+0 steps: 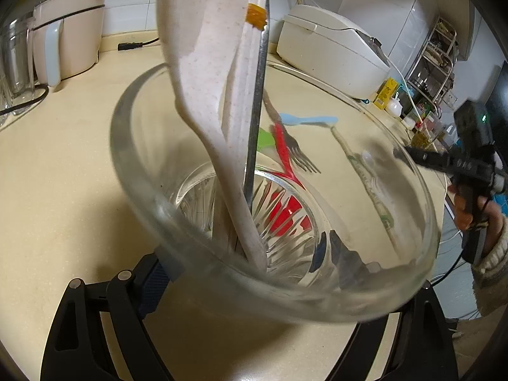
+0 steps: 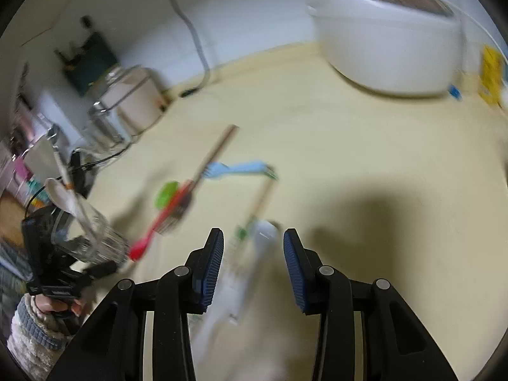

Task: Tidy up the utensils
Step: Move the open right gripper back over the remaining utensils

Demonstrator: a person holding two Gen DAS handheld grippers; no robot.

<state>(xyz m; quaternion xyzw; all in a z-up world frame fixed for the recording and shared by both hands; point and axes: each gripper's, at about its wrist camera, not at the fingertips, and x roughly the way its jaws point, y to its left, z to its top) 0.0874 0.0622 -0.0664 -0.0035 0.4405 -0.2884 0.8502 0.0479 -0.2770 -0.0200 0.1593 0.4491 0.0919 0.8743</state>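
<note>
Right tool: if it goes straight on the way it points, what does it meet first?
Probably the white utensil lying on the counter between the open fingers of the right tool. The picture is blurred, so depth is uncertain.

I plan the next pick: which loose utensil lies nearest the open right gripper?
The white spoon, just ahead of the right gripper; the others lie farther off.

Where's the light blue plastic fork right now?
The light blue plastic fork lies flat on the beige countertop, mid-frame in the right wrist view, just beyond the red-handled utensil and ahead of the open right hand-held gripper.
</note>
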